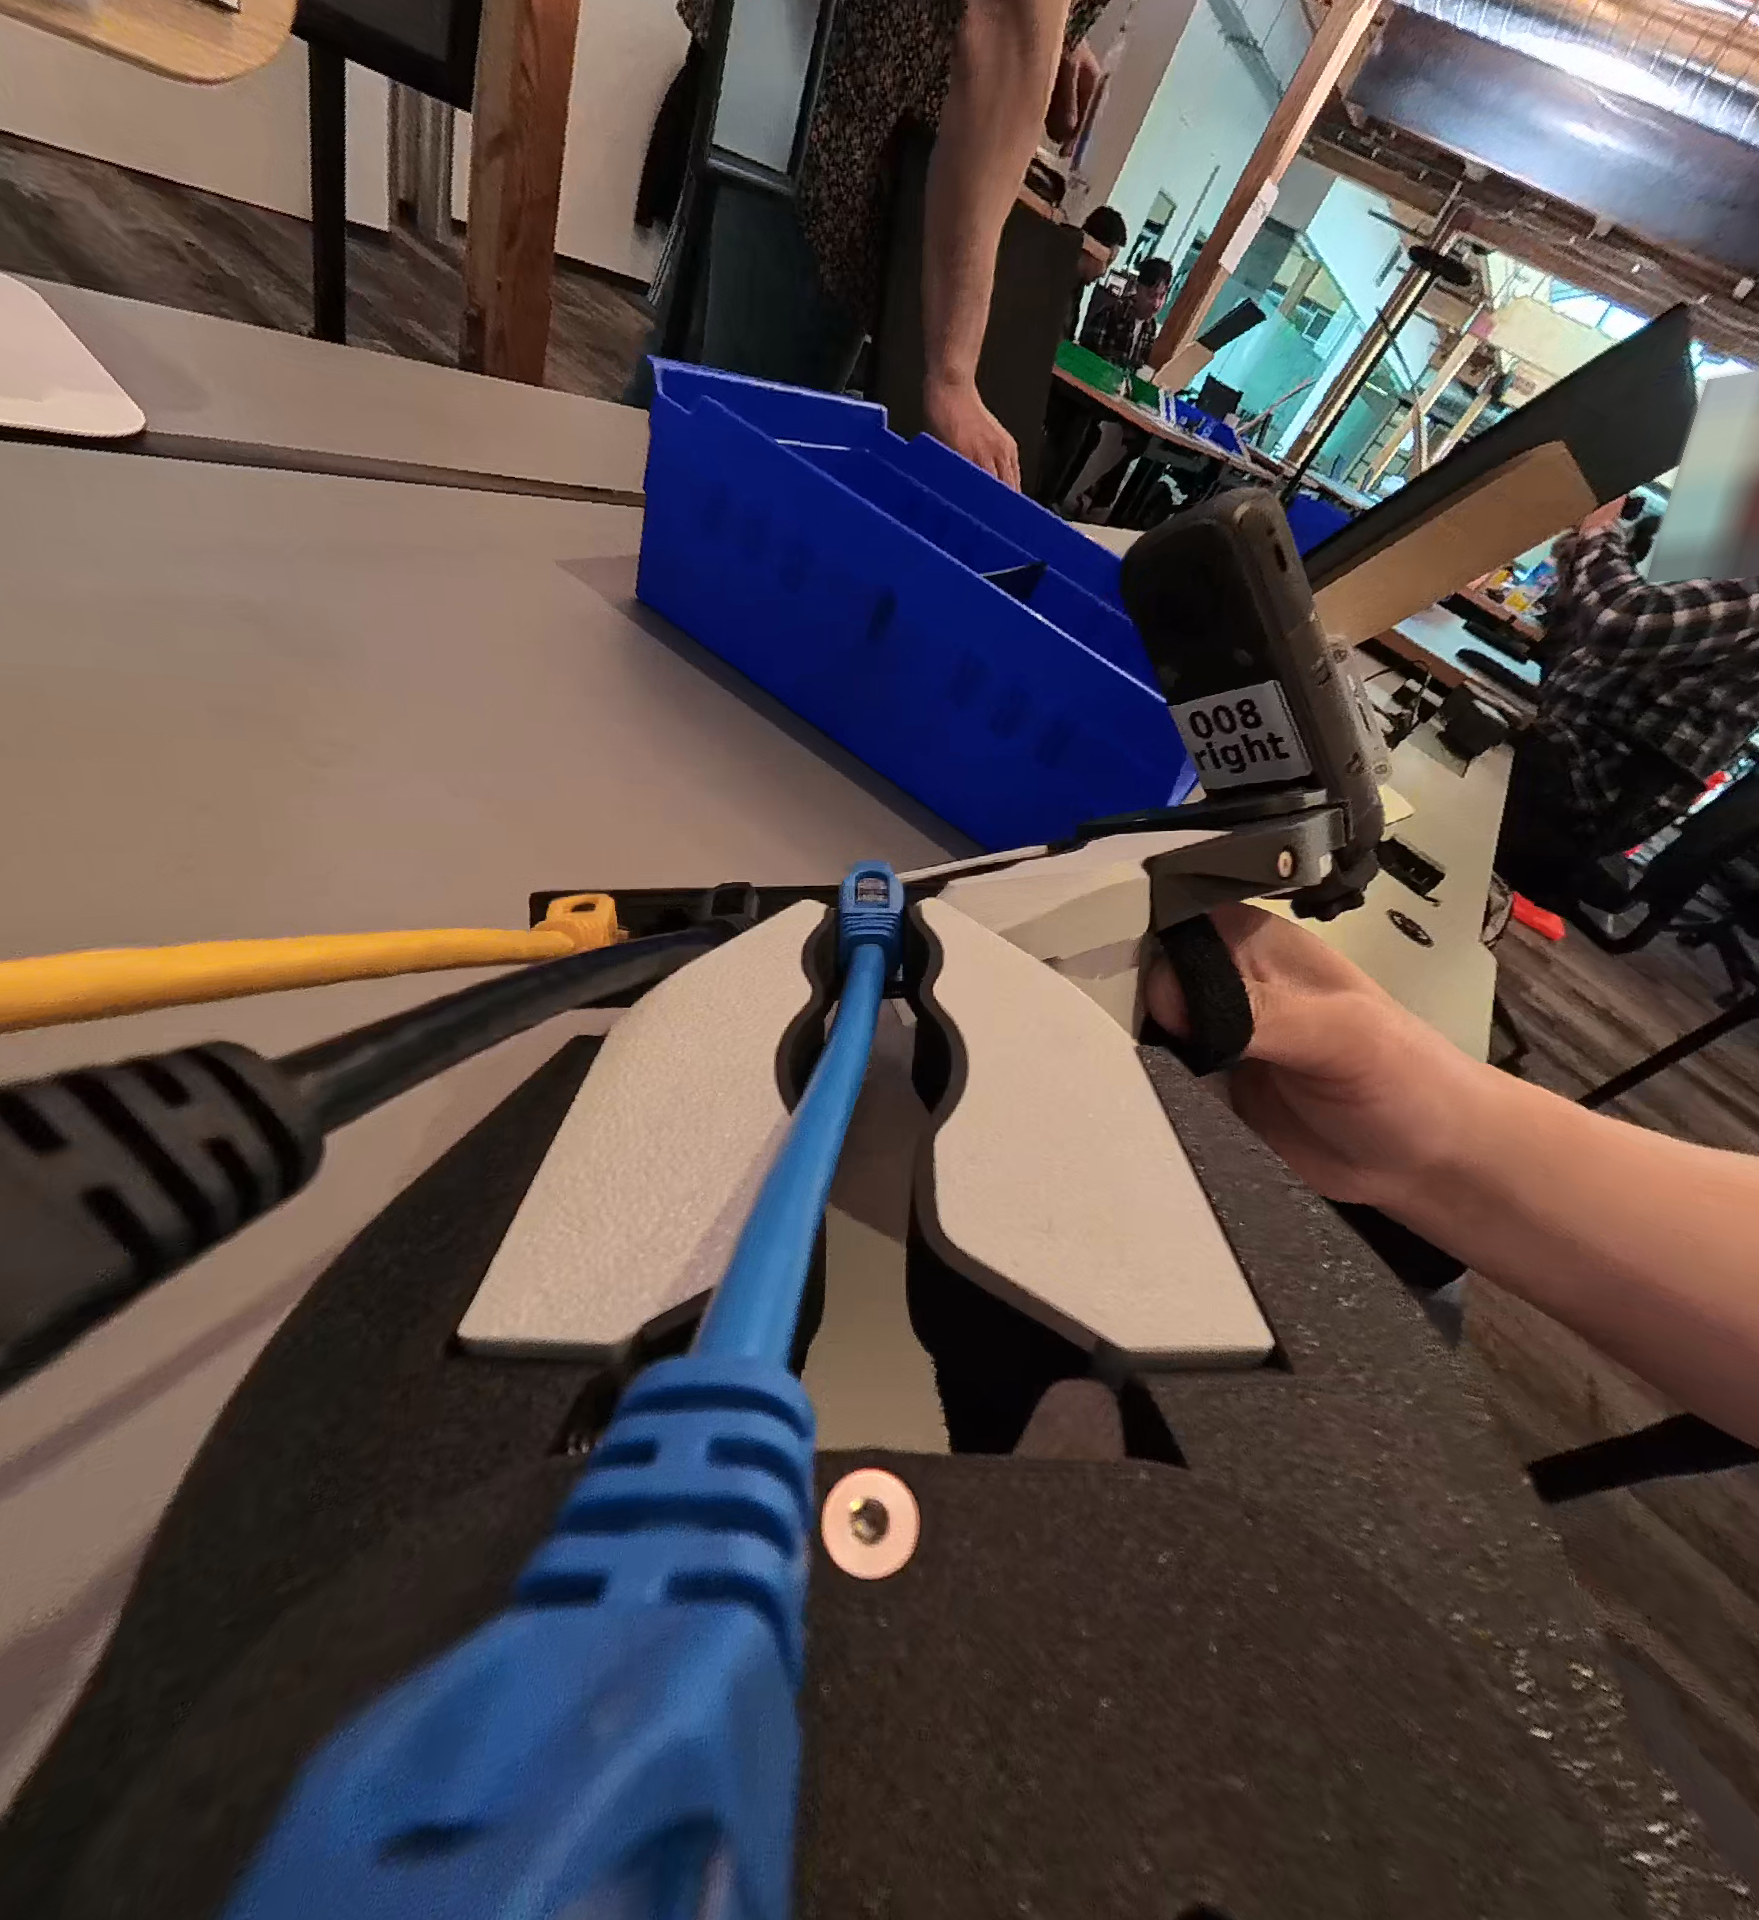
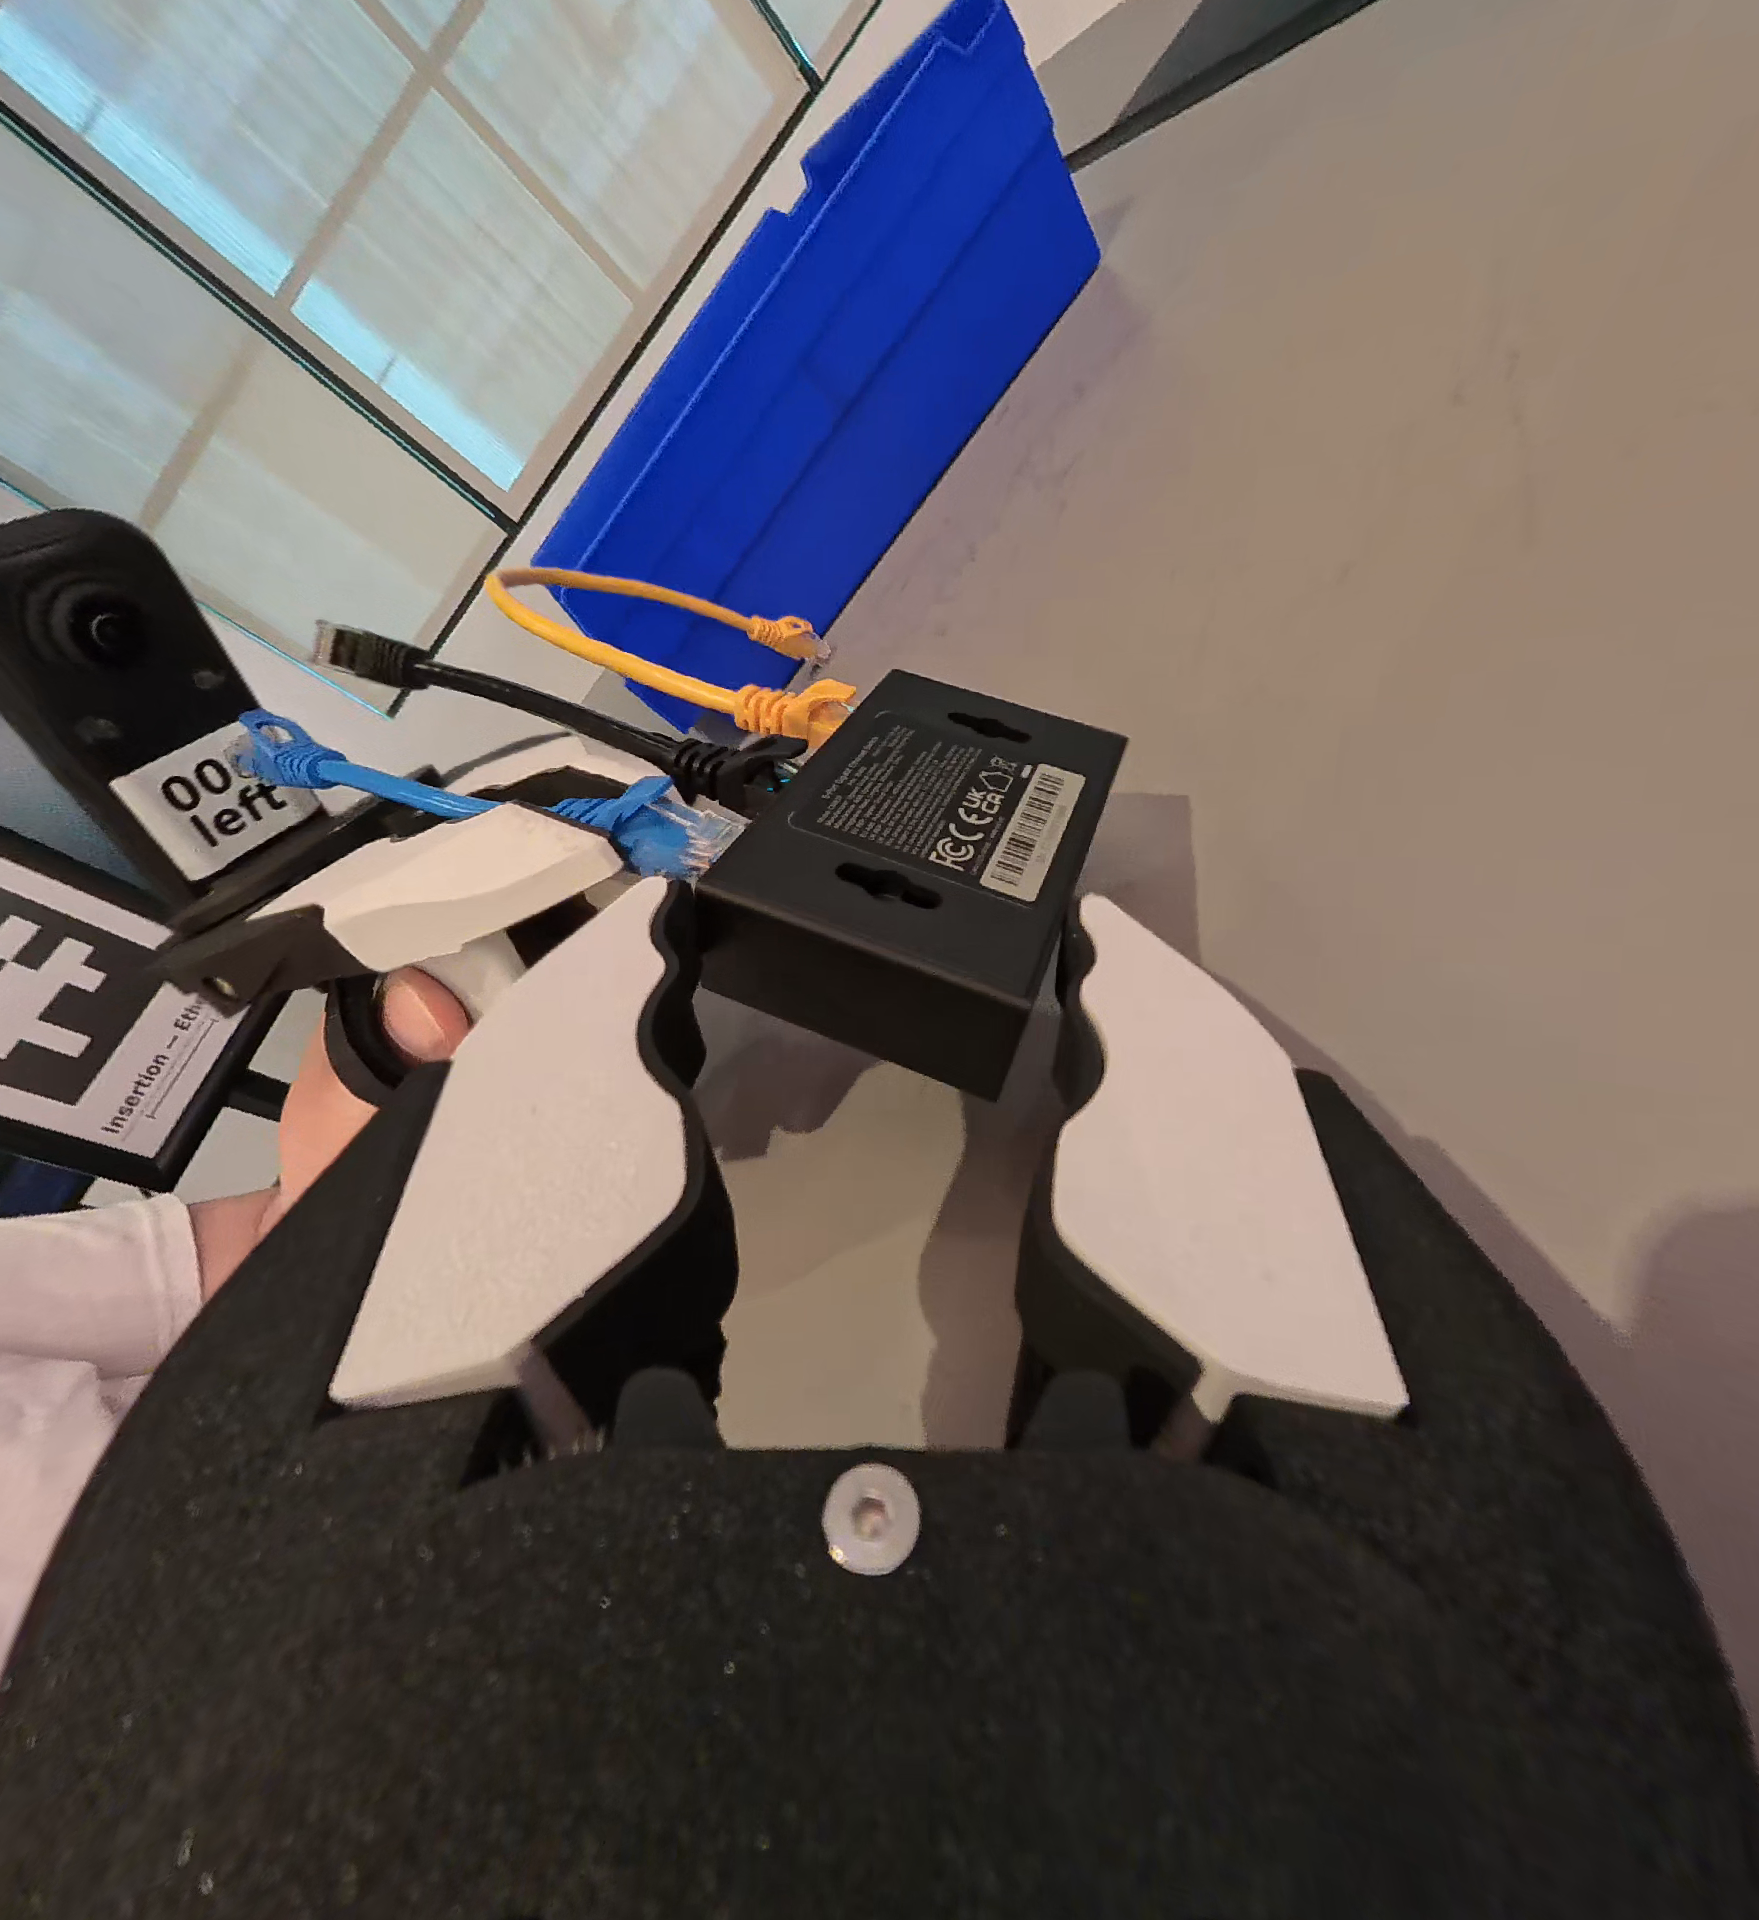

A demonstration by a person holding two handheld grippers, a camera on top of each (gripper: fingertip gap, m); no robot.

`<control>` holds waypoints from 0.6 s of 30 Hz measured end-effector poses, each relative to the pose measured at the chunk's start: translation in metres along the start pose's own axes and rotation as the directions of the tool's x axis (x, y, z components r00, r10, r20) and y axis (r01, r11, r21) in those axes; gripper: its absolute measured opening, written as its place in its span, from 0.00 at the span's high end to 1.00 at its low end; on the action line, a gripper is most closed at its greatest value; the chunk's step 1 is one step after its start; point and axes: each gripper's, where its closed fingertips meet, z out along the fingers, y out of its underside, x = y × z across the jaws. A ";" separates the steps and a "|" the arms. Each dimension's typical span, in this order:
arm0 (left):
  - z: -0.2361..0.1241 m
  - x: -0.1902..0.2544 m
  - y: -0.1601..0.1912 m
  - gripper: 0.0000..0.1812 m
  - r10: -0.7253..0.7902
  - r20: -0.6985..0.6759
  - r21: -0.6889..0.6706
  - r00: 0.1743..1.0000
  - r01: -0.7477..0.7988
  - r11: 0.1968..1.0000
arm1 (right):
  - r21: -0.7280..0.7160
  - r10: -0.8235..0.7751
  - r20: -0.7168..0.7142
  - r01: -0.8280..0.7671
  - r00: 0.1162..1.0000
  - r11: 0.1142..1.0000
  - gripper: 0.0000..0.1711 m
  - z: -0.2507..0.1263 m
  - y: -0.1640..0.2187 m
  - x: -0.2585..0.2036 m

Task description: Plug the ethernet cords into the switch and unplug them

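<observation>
With the right gripper clamped across the black switch on the grey surface and the left gripper pinched on the blue cord at its port, a skewed plug could jam.

The black switch is seen turned underside up, tilted, one end gripped between white tongs. A yellow cord and a black cord are plugged into its port side; their free plugs hang in the air. The blue cord has its plug at a port, perhaps not fully inserted.
</observation>
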 end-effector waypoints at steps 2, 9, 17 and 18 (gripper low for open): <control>-0.002 0.002 -0.002 0.94 -0.019 -0.017 0.000 1.000 0.019 1.000 | 0.002 0.039 0.040 -0.039 0.998 0.999 0.62 0.000 0.000 -0.003; -0.011 0.013 -0.008 0.94 -0.023 -0.055 0.004 0.998 0.023 1.000 | 0.042 -0.004 0.113 -0.001 0.994 0.999 0.62 -0.003 -0.002 -0.017; -0.021 0.026 -0.022 0.94 0.008 -0.092 0.059 0.996 -0.003 0.998 | 0.124 -0.191 0.078 0.180 0.979 0.976 0.62 -0.009 -0.016 -0.035; -0.022 0.029 -0.024 0.94 0.015 -0.104 0.063 0.995 -0.008 0.998 | 0.133 -0.205 0.093 0.191 0.974 0.972 0.62 -0.011 -0.018 -0.038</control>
